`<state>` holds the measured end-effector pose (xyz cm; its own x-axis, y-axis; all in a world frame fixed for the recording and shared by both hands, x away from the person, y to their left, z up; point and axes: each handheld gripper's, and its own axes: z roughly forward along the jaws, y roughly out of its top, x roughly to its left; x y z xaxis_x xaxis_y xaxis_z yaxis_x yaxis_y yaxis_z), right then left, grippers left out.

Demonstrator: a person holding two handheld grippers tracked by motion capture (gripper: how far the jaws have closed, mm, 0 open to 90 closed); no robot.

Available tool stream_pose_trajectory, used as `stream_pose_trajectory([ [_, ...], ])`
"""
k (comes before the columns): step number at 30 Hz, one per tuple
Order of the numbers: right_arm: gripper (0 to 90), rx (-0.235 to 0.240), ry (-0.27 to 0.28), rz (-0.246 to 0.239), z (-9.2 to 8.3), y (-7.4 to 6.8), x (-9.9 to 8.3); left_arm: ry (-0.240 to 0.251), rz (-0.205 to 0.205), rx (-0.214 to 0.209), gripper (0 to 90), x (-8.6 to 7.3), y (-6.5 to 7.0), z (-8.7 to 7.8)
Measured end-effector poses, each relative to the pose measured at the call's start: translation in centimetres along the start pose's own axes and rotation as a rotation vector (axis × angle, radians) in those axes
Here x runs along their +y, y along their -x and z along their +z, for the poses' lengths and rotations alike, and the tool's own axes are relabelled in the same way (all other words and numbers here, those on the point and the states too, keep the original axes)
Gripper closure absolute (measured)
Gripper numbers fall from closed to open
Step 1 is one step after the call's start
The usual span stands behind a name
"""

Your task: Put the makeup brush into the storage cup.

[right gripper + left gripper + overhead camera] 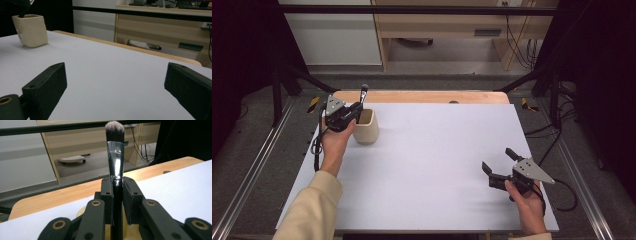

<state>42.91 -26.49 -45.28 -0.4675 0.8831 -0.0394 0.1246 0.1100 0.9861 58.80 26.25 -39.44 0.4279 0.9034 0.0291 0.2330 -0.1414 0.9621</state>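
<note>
The makeup brush (115,157) stands upright with its black handle clamped between the jaws of the left gripper (117,195), above the cream cup (365,126) near the table's (437,165) far left corner. It has a rounded tuft of dark bristles fading to pale tips, then a shiny, flattened silver ferrule that narrows into the slim black handle. Its lower end reaches down into the cup's mouth. The right gripper (497,162) rests near the table's right edge, well apart, jaws spread wide around nothing.
</note>
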Motion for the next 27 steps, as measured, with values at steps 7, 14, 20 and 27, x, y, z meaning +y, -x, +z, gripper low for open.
stream_pose_trajectory([
  [7, 4.7, 0.002, 0.001, 0.003, 0.0, 0.0, 0.0, -0.006, 0.003, 0.003, 78.9, -0.2, 0.1, -0.1],
  [14, 4.7, 0.002, 0.002, 0.003, 0.0, -0.1, 0.0, -0.005, 0.011, -0.005, 78.4, -0.2, 0.4, -0.4],
  [20, 4.7, 0.005, 0.002, 0.0, 0.1, -0.1, 0.1, 0.004, 0.024, -0.007, 75.2, 0.0, 0.7, -1.0],
  [27, 4.7, 0.002, 0.003, 0.005, 0.0, -0.1, 0.1, 0.009, 0.02, -0.011, 74.0, 0.1, 0.6, -1.6],
])
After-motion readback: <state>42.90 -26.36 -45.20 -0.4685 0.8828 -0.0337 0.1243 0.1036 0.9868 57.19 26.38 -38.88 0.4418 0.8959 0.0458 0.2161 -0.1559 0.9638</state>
